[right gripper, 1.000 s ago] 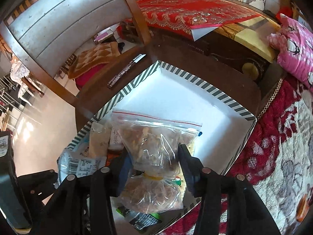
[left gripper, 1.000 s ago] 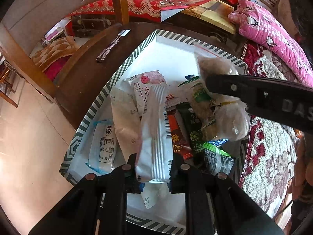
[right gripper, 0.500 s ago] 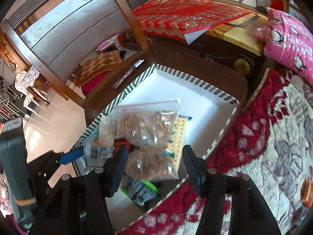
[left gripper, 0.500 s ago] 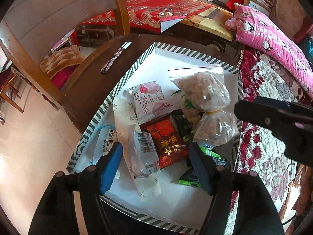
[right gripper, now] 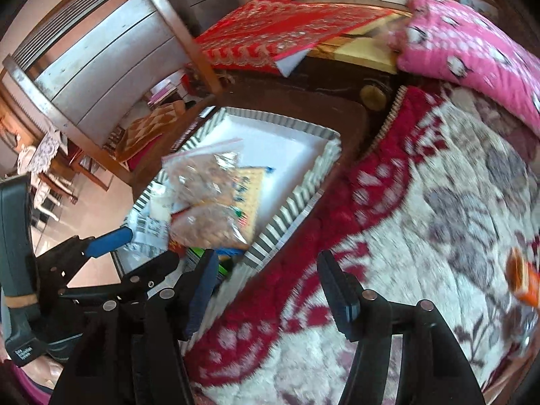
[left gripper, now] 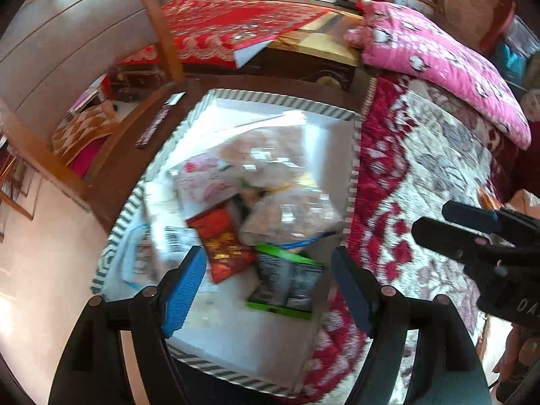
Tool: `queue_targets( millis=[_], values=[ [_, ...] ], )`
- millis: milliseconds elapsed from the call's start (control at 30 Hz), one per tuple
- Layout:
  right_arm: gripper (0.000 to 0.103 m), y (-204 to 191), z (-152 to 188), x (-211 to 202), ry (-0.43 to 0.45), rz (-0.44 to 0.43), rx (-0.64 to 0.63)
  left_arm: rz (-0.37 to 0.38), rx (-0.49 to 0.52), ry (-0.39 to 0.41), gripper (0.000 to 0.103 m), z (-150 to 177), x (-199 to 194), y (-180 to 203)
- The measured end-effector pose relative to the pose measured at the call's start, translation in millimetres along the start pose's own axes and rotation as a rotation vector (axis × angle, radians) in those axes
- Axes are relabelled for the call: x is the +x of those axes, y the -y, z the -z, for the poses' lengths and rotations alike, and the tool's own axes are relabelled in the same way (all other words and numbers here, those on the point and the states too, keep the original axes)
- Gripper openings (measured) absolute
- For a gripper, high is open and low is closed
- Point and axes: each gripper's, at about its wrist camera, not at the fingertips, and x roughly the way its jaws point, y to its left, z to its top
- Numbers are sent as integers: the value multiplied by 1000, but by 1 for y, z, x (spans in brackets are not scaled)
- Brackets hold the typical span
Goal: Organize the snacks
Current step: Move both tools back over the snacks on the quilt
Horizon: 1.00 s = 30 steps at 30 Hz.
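Bedroom scene, dark wooden worktop [left gripper: 128, 155] carrying a white box with a striped rim [left gripper: 270, 96], red-and-white floral quilt [left gripper: 422, 168] lying just right of it.

Left side: left gripper [left gripper: 266, 290] is hovering over the near end of the box, jaws spread wide and empty. A second ago it was pinching a white striped packet upright; that packet is now lying in the pile, so one drop is done. Snacks are all sitting in the box: white crinkly packets [left gripper: 162, 236] at left, flat pink-and-white pouch [left gripper: 206, 179], glossy red foil packet with gold print [left gripper: 221, 239], dark packet with green edging [left gripper: 287, 280] lying flat at the near end.

Middle: clear zip bag of brown lumpy pieces [left gripper: 270, 168], cinched at its waist so it is bulging in two lobes, is resting on top of the heap, soft and crinkled, partly covering a yellowish cracker sheet [right gripper: 248, 185]. It was in the right gripper a second ago and is released now.

Right side: right gripper [right gripper: 266, 290] is pulling back over the quilt, jaws apart, holding nothing. An orange item [right gripper: 523, 280] is lying on the quilt at far right, blurred, probably another snack, judging it the likely next pick.

Motion blur is smearing most labels, unreadable.
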Motion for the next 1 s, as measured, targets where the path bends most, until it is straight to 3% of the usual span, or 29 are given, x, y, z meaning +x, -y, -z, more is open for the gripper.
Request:
queue_targets(
  millis=[600, 1000],
  values=[
    [66, 116, 64, -54, 27, 94, 219, 132, 212, -20, 76, 0, 13, 136],
    [68, 196, 108, -100, 49, 187, 363, 259, 349, -46, 76, -13, 31, 213]
  ],
)
